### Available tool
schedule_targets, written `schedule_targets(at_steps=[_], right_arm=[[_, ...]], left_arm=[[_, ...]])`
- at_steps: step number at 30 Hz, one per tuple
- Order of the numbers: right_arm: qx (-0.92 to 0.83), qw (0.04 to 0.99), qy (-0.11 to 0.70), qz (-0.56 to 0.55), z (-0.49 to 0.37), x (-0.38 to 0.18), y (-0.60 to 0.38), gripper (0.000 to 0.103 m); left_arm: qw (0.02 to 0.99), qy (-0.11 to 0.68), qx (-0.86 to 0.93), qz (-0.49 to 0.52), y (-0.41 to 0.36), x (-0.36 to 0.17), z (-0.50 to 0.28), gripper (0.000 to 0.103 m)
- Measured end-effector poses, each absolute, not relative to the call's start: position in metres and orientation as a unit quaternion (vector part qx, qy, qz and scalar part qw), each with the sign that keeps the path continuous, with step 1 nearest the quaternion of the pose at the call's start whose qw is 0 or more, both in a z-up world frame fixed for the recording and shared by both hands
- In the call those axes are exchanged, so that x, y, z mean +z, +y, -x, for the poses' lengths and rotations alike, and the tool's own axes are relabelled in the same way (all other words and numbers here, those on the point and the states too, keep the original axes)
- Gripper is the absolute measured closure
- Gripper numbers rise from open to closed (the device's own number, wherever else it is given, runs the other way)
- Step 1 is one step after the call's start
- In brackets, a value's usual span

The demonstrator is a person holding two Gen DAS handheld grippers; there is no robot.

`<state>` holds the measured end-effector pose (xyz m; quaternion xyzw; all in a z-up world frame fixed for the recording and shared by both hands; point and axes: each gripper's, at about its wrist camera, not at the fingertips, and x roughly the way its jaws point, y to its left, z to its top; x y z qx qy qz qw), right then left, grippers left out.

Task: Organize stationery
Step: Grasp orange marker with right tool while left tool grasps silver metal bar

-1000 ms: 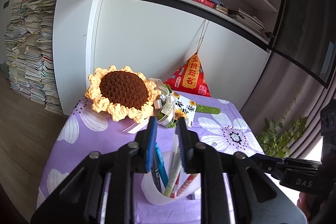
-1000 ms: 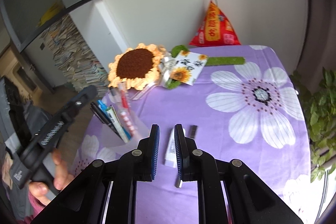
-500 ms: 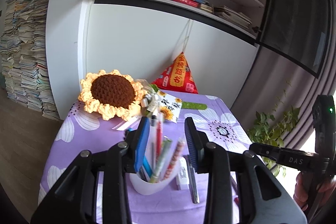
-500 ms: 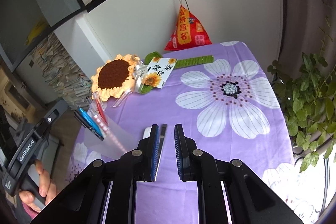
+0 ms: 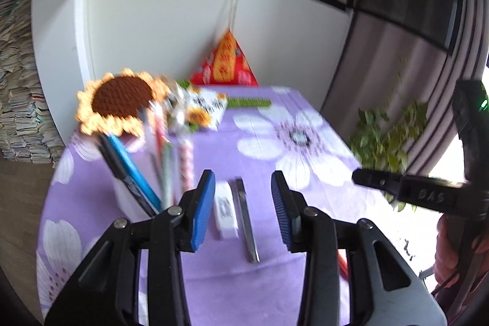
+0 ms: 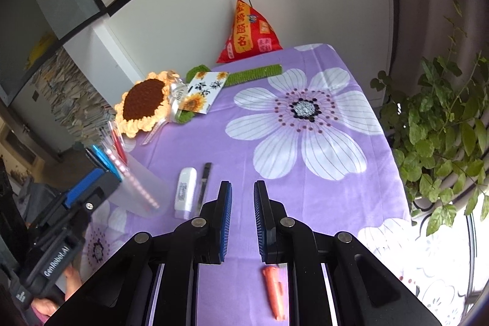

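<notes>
- On the purple flower-print tabletop (image 6: 305, 203), a translucent white plastic pen cup (image 6: 143, 191) stands at the left side, with a blue marker (image 5: 131, 170), a red pen (image 6: 117, 142) and a pink-and-white striped pen (image 6: 134, 179) leaning loosely inside it; it reads as the collecting point for the stationery.
- Just beside the cup lie a white oblong correction-tape dispenser (image 6: 185, 191) and a slim black-and-silver utility knife (image 6: 204, 179), side by side and nearly parallel, flat on the cloth, not yet put away.
- The left claw (image 5: 241, 210) hovers with its blue-padded jaws spread wide and nothing between them; both loose items show in the gap, so it seems lined up for one of them, though the view is blurred.
- The right claw (image 6: 243, 217) hangs above the near part of the tabletop, jaws parted by a moderate gap and holding nothing.
- An orange pen-like object (image 6: 273, 292) lies below the right claw near the table's front edge, well apart from the cup; it probably falls to the right claw.
- A crocheted sunflower (image 6: 146, 103), a sunflower-print card (image 6: 203, 92), a green strip (image 6: 253, 72) and a red triangular pouch (image 6: 247, 35) sit at the far side, out of the working area.
</notes>
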<state>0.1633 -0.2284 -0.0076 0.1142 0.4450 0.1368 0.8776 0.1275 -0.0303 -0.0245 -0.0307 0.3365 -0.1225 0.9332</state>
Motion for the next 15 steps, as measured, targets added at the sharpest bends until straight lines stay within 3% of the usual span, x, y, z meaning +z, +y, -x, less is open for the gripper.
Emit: schedule_targets(at_steps=[15], right_arm=[[0.132, 0.857, 0.487, -0.103, -0.158, -0.048, -0.247, 0.088]], left_arm=[[0.895, 0.433, -0.103, -0.027, -0.064, -0.098, -0.138, 0.067]])
